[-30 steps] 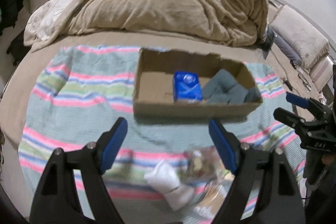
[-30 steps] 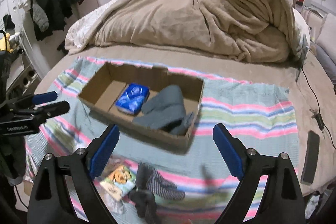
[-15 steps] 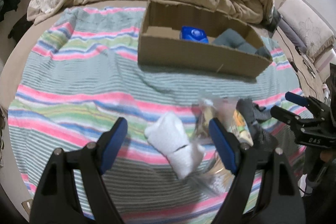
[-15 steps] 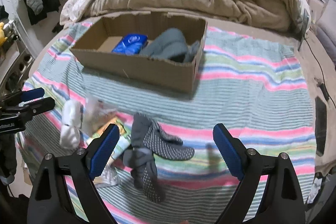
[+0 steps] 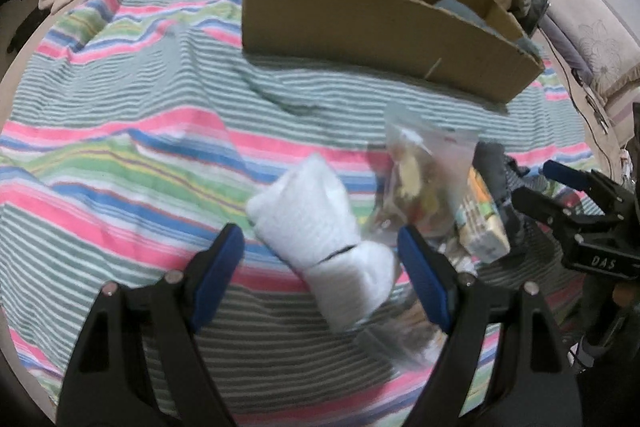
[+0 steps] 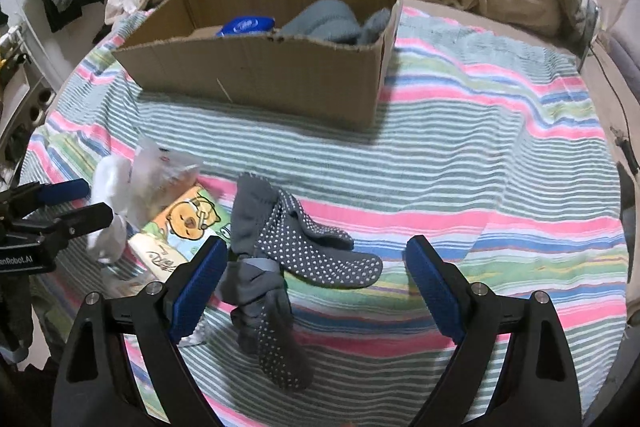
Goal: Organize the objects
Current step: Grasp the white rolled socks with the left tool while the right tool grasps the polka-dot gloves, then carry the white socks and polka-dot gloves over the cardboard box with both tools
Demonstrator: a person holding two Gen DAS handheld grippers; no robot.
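White socks (image 5: 324, 231), clear bag (image 5: 424, 179), tissue pack (image 6: 180, 227), grey socks (image 6: 280, 255) lying before cardboard box (image 6: 260, 75).

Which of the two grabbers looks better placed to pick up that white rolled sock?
The left gripper, probably: its open jaws already frame the white sock. The right gripper is open over the grey dotted socks instead.

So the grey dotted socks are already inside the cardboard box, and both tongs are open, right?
Not quite. The grey dotted socks lie on the striped blanket, in front of the cardboard box, as the right wrist view shows. Both tongs are open: left tongs, right tongs.
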